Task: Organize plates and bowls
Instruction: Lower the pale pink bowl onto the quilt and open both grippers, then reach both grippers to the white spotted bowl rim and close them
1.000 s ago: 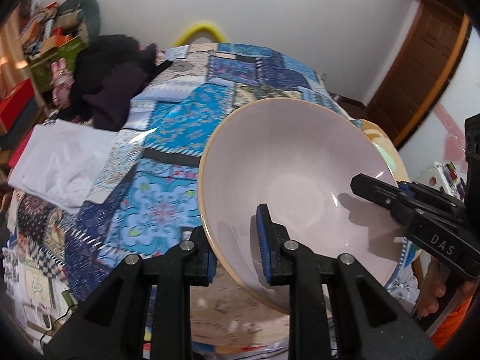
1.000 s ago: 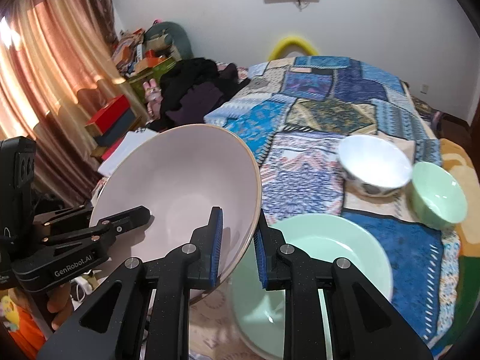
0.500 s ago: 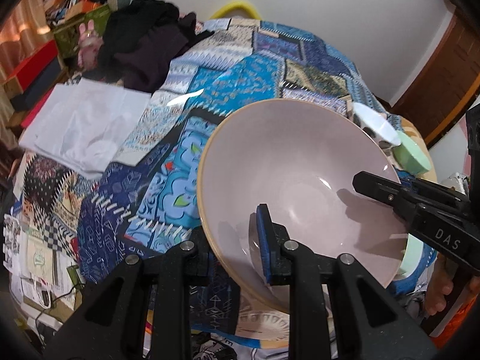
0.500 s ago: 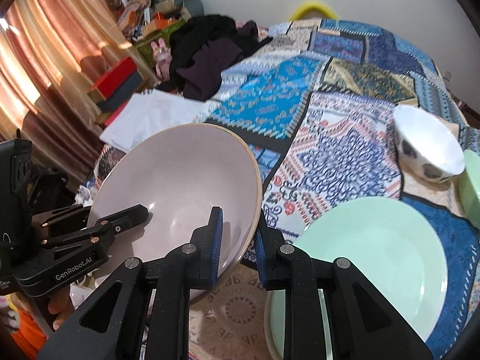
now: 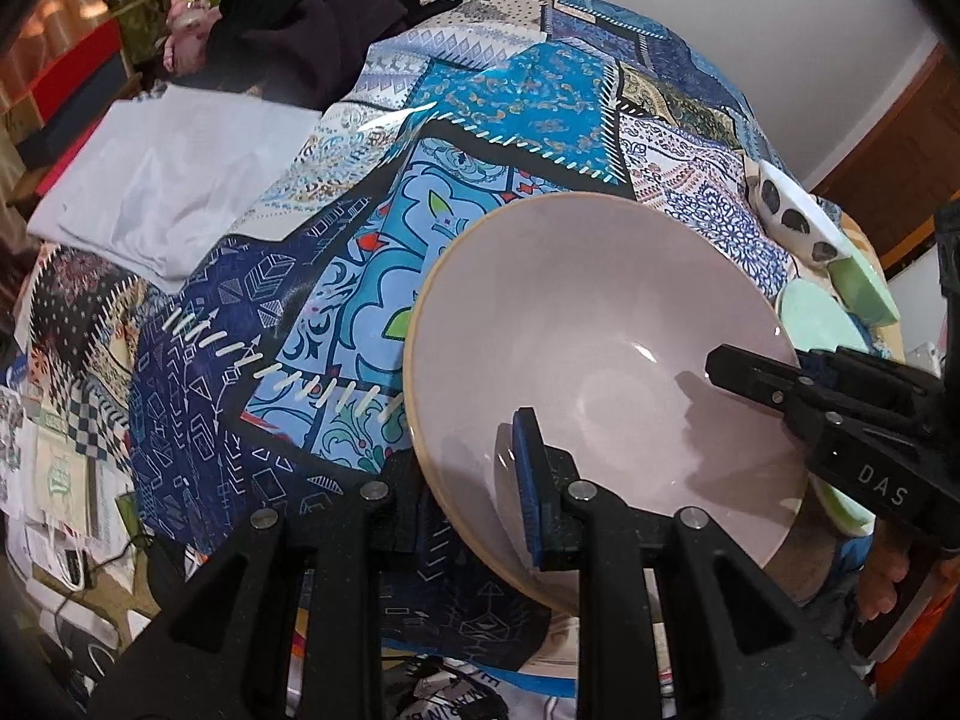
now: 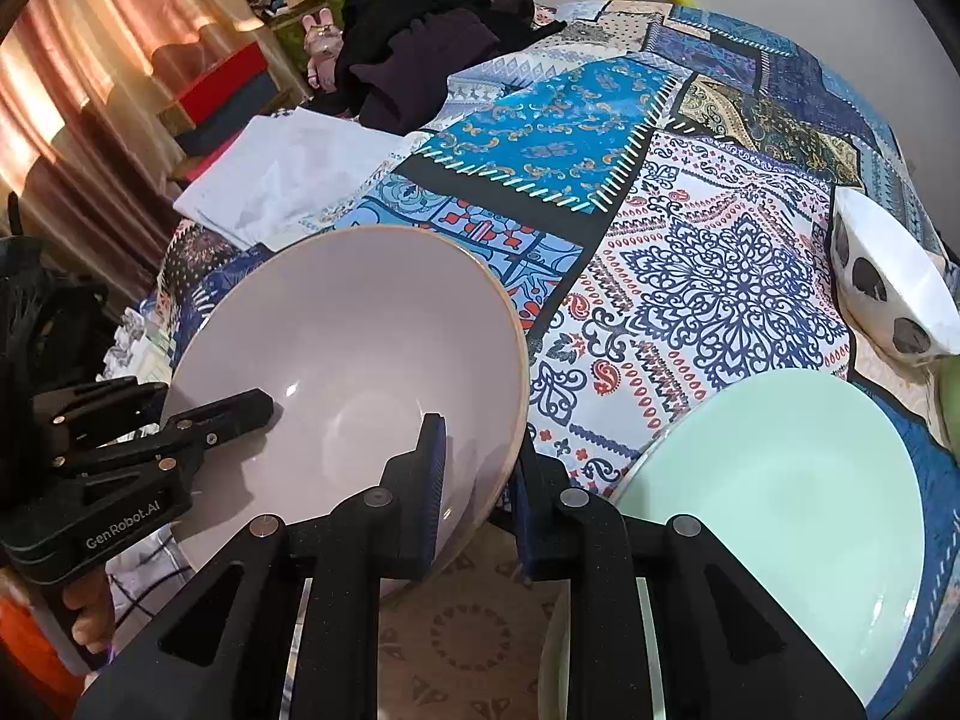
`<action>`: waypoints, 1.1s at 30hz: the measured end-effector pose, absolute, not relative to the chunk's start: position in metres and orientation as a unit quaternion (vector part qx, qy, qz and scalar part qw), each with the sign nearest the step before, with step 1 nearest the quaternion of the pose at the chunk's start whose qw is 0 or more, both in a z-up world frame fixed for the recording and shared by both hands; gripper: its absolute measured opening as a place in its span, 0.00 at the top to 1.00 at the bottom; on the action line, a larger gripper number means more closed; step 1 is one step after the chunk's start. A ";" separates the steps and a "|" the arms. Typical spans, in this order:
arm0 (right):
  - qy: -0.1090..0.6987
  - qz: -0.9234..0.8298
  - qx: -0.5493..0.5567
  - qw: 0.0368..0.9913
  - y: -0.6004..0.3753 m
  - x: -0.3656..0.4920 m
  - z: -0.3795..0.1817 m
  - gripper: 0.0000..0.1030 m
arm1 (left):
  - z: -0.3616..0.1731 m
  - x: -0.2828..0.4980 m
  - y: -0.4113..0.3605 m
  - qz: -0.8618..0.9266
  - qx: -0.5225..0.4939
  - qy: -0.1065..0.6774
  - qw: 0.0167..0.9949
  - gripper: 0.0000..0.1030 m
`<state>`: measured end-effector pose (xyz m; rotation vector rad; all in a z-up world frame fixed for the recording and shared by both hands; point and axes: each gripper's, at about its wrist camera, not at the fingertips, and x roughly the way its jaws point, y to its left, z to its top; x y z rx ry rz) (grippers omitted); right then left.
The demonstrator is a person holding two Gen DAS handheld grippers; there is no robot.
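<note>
Bowl: you are holding the large pink bowl [image 5: 606, 360] tilted above the near edge of the patchwork bed cover [image 6: 690, 252], gripped at opposite rims so it is staying balanced.
Left gripper [image 5: 474, 480]: jaws are clenching its near rim.
Right gripper [image 6: 477, 480]: jaws are clamping the other rim.
Green plate [image 6: 774, 498]: lying just beside the bowl, probably the stacking spot.
Spotted bowl [image 6: 888, 282]: waiting farther back.
</note>
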<state>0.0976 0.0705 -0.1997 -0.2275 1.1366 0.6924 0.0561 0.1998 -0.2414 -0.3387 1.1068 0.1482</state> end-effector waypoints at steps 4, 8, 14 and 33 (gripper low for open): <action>0.529 0.322 -0.100 0.778 0.067 0.099 -0.200 0.80 | -0.243 0.054 0.196 0.075 -0.147 0.521 0.838 0.78; 0.520 0.321 -0.101 0.785 0.064 0.098 -0.194 0.80 | -0.240 0.052 0.195 0.076 -0.149 0.519 0.838 0.78; 0.508 0.324 -0.084 0.794 0.050 0.098 -0.179 0.80 | -0.221 0.046 0.197 0.088 -0.141 0.505 0.847 0.78; 0.398 0.270 -0.015 0.877 -0.060 0.119 -0.088 0.67 | -0.128 0.071 0.154 0.073 -0.105 0.432 0.893 0.72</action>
